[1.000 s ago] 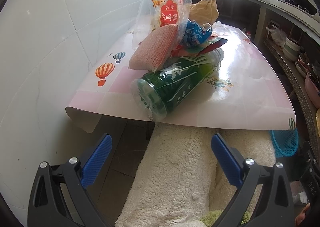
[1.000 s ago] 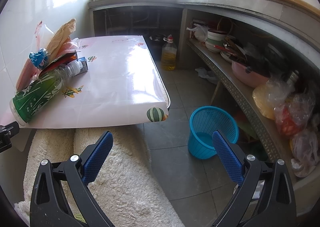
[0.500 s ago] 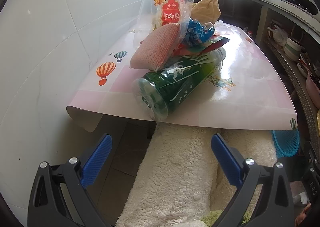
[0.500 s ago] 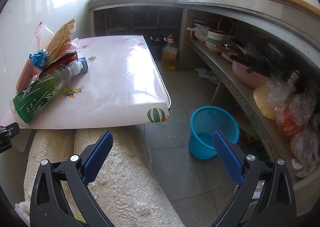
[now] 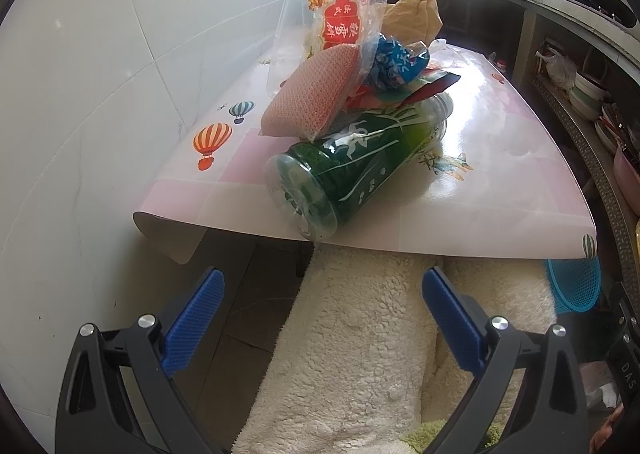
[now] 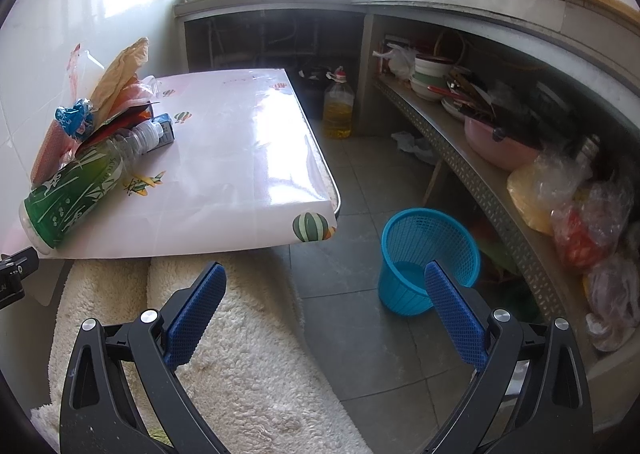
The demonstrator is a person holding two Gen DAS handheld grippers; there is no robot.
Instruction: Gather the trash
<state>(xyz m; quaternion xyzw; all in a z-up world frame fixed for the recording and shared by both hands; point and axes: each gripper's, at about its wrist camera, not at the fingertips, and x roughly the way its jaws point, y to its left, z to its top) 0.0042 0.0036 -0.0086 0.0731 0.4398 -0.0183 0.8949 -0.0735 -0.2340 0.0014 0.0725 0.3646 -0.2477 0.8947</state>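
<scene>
A pile of trash lies on the pink-clothed table [image 5: 500,174] by the wall. A green plastic bottle [image 5: 360,170] [image 6: 76,190] lies on its side, its base over the near edge. Behind it lean a clear snack bag with a red label [image 5: 340,22], a pink mesh pad [image 5: 316,94], a blue crumpled wrapper [image 5: 396,60] [image 6: 74,118] and a brown paper bag [image 5: 416,16] [image 6: 120,74]. My left gripper [image 5: 322,306] is open, below and short of the bottle. My right gripper [image 6: 324,304] is open over the floor, near a blue mesh bin [image 6: 430,258] [image 5: 574,284].
A fluffy white cover [image 5: 360,354] [image 6: 240,354] lies below the table's near edge. A white tiled wall [image 5: 80,94] runs along the left. Shelves with bowls and plastic bags [image 6: 560,190] line the right. An oil bottle [image 6: 338,106] stands on the grey floor behind the table.
In the left wrist view the table and trash pile have shifted slightly up. The right wrist view is almost unchanged. Both grippers stay open.
</scene>
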